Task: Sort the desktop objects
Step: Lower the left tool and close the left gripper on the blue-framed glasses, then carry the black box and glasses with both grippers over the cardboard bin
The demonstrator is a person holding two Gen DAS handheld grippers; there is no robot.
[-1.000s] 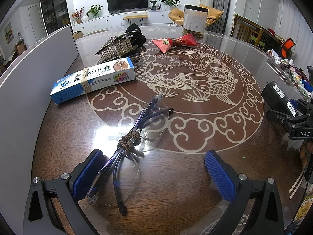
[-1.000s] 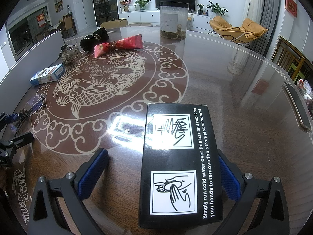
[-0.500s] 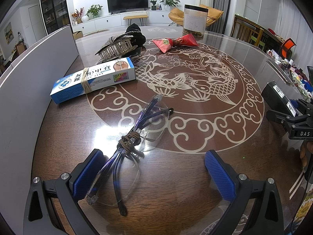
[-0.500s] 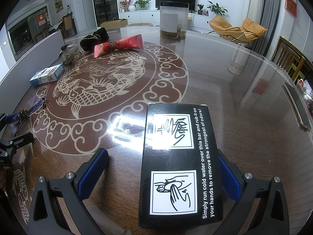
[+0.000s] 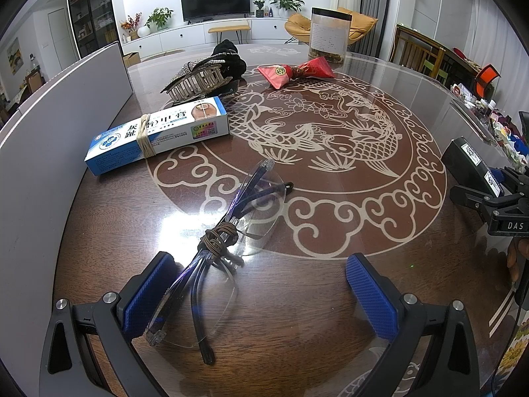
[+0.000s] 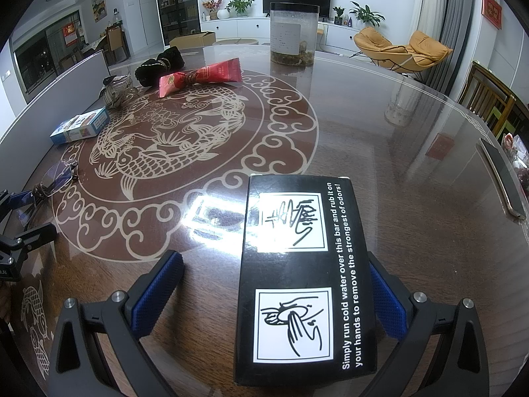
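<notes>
Folded clear glasses (image 5: 228, 231) bound with a brown cord lie on the round table, their near end beside the left pad of my left gripper (image 5: 261, 294), which is open. Farther back lie a blue-and-white tube box (image 5: 155, 135), a sparkly hair claw (image 5: 198, 79), a black pouch (image 5: 231, 56) and a red wrapped packet (image 5: 297, 71). In the right wrist view a black box (image 6: 304, 271) with white hand drawings lies between the fingers of my right gripper (image 6: 274, 294), against the right pad. That gripper is open, with a wide gap on the left side.
A clear jar (image 6: 294, 33) with a black lid stands at the table's far side. A grey panel (image 5: 49, 132) runs along the left edge. A phone-like slab (image 6: 502, 178) lies near the right rim. Wooden chairs (image 6: 489, 106) stand to the right.
</notes>
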